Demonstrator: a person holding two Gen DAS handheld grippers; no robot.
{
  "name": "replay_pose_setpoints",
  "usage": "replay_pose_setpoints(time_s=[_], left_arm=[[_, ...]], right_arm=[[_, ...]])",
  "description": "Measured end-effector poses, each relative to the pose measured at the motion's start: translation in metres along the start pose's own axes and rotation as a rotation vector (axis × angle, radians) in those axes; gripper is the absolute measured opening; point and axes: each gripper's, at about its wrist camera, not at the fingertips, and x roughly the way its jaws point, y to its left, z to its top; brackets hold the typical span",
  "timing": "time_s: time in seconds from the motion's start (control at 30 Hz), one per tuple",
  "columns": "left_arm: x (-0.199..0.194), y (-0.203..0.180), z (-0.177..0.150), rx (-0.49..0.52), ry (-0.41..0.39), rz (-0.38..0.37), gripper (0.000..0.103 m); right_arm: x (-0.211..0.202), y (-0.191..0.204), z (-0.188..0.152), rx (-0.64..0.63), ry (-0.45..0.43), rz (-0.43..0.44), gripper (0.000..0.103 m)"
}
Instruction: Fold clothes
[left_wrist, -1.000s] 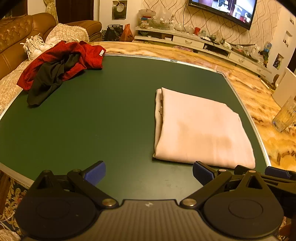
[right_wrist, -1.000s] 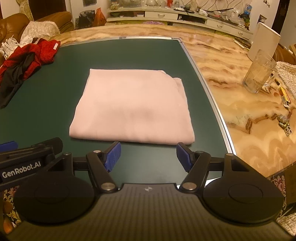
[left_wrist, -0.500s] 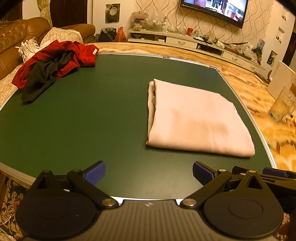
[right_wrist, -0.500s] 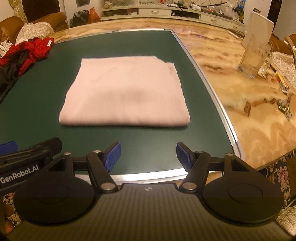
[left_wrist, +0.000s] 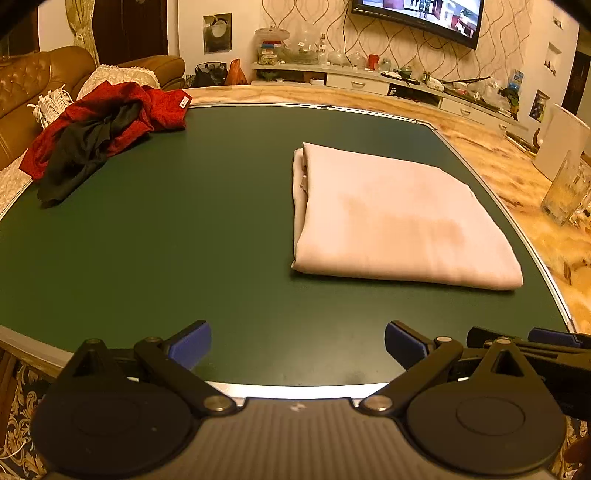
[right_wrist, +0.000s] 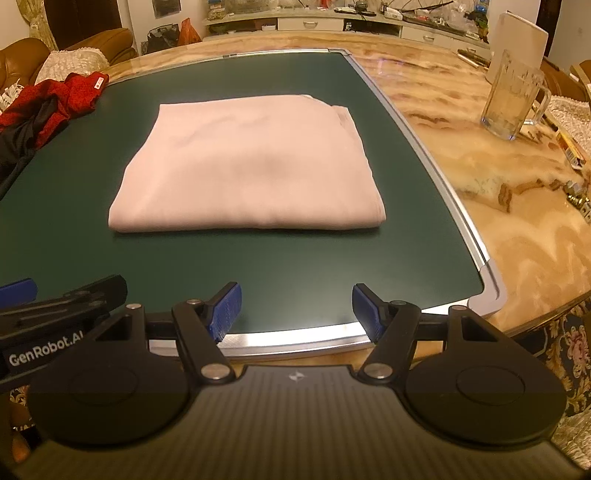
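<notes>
While both grippers' jaws gape empty, folded cloth (right_wrist: 247, 162) lies apart.

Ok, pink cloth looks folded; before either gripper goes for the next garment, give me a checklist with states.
1. Pink cloth folded flat on the green mat: ok.
2. Left gripper open and empty: ok.
3. Right gripper open and empty: ok.
4. Red garment and black garment unfolded, heaped at the mat's far corner: not ok.
5. Glass mug clear of the mat: ok.
</notes>
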Motion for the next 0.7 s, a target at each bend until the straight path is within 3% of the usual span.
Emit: replay_pose_setpoints(time_s=[0.13,0.7], left_arm=[[0.003,-0.005,-0.002,0.027,-0.024,0.03,0.103],[0.025,-0.012,-0.011,0.029,0.01,0.005,0.102]], right_arm=[[0.006,-0.001,-0.003,0.015,0.0,0.004,0.074],[0.019,-0.007,-0.011,-0.006,-0.026,-0.037,0.074]])
